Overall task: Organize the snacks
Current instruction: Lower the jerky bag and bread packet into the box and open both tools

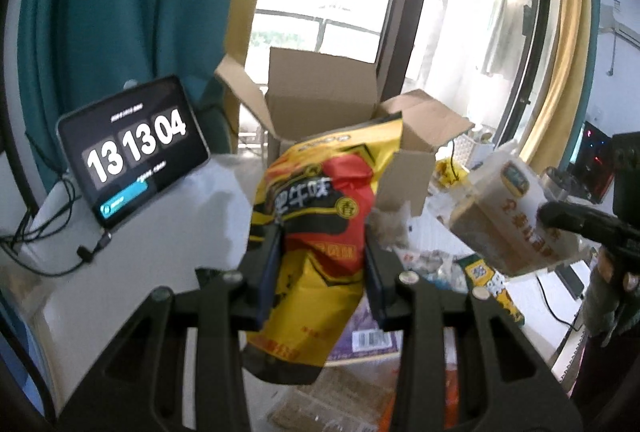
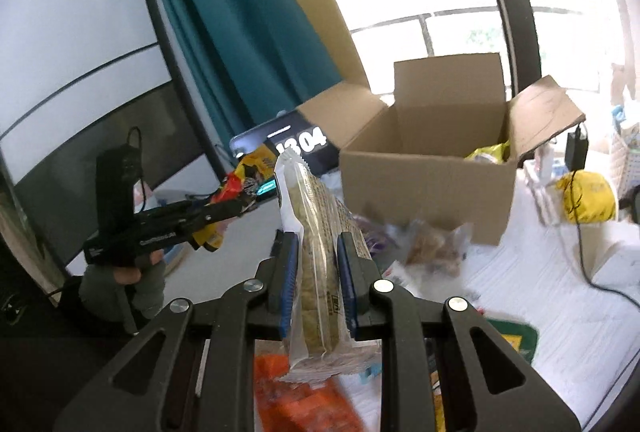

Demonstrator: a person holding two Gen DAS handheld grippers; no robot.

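Note:
My left gripper (image 1: 320, 252) is shut on a yellow, red and black snack bag (image 1: 320, 208), held upright above the table. An open cardboard box (image 1: 320, 100) stands just behind the bag. My right gripper (image 2: 318, 248) is shut on a clear pack of pale crackers (image 2: 316, 232), also lifted. The same cardboard box (image 2: 428, 176) stands ahead and to the right of it, a yellow packet showing inside. In the left wrist view the cracker pack (image 1: 508, 216) hangs at the right. In the right wrist view the left gripper (image 2: 236, 204) holds the yellow bag (image 2: 244, 176) at the left.
A tablet (image 1: 132, 148) showing a clock leans at the back left with cables beside it. More snack packs lie on the white table (image 2: 560, 304) below: an orange pack (image 2: 304, 396), a clear bag of brown snacks (image 2: 436, 248). A yellow bag (image 2: 588, 200) with a cable lies right.

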